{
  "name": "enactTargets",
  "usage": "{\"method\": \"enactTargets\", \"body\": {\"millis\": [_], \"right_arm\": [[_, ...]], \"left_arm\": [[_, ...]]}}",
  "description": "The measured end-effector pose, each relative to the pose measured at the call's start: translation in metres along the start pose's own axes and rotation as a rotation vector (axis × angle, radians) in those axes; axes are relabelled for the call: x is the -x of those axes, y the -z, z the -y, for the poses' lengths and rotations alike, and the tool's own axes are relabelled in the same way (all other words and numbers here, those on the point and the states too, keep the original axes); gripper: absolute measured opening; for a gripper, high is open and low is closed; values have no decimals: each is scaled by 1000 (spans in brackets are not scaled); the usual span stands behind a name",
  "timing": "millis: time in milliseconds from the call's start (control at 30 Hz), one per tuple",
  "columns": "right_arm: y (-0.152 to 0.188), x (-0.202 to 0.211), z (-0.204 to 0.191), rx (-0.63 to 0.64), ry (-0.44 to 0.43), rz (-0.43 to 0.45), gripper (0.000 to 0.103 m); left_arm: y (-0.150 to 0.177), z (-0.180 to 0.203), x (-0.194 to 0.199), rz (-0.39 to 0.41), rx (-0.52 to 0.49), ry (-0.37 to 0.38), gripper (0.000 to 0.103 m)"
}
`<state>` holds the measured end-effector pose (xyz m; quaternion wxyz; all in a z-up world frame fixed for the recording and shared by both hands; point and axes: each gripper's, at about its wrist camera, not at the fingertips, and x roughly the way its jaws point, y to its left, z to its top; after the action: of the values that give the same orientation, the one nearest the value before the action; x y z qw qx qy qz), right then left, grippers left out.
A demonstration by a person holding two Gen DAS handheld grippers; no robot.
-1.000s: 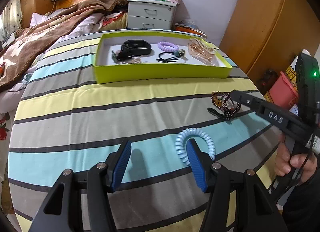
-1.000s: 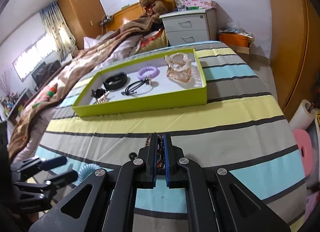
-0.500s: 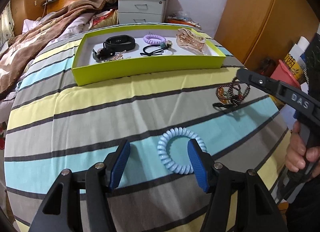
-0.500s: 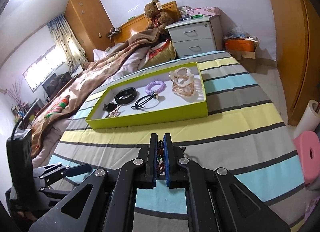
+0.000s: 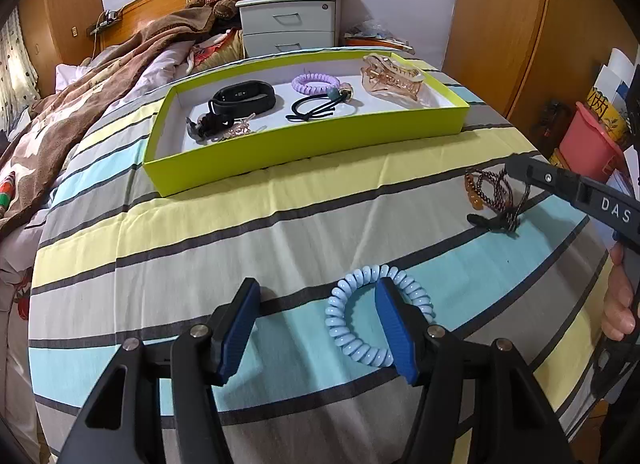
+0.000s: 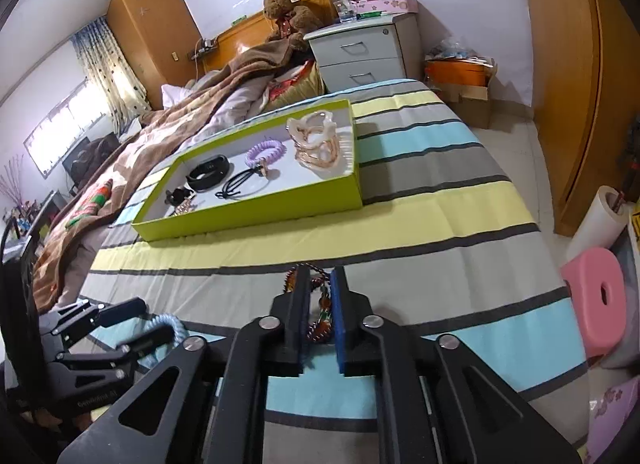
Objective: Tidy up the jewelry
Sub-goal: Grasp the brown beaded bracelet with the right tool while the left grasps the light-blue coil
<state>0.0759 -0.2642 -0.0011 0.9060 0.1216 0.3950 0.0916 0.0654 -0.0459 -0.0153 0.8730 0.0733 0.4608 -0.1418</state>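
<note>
A light blue coil hair tie (image 5: 360,344) lies on the striped bedspread. My left gripper (image 5: 316,288) hangs over it, jaws closing; the right fingertip (image 5: 390,304) stands inside the ring, the left one well clear, and no pad presses on it. My right gripper (image 6: 320,276) is opening. A dark beaded bracelet (image 6: 322,312) hangs loose in the narrow gap between its pads. In the left wrist view the bracelet (image 5: 490,192) trails onto the bed below the right gripper (image 5: 516,166). The lime-green tray (image 5: 304,148) sits farther back.
The tray (image 6: 248,216) holds a black band (image 5: 244,98), a purple coil tie (image 5: 316,82), a black elastic, a peach claw clip (image 5: 394,74) and small clips. A brown blanket (image 5: 100,76) lies left. A pink stool (image 6: 596,296) stands past the bed's right edge.
The right jaws, shut on the bracelet before, have parted a little. The left gripper has shifted over the blue coil, so its right finger now stands inside the ring.
</note>
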Motion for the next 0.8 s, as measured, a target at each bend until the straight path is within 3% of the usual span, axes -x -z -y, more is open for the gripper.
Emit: {"method": "enactTargets", "body": {"millis": [167, 200, 300, 500, 633, 700, 800], "right_arm": [[5, 8, 2, 58, 38, 7, 23], [7, 12, 0, 93, 34, 11, 26], [13, 16, -4, 167, -27, 1, 30], [17, 4, -27, 358, -108, -58, 30], [18, -11, -34, 425, -65, -124, 34], [19, -13, -34, 445, -52, -143, 46], [21, -15, -33, 474, -34, -151, 47]], "left_arm": [[-1, 0, 1, 11, -1, 1, 32], [-1, -1, 2, 12, 3, 2, 25], [-2, -3, 2, 13, 14, 3, 16], [-2, -7, 2, 11, 35, 14, 13], [-2, -8, 2, 11, 32, 10, 13], [-2, -8, 2, 11, 38, 13, 14], [-3, -8, 2, 11, 39, 15, 15]]}}
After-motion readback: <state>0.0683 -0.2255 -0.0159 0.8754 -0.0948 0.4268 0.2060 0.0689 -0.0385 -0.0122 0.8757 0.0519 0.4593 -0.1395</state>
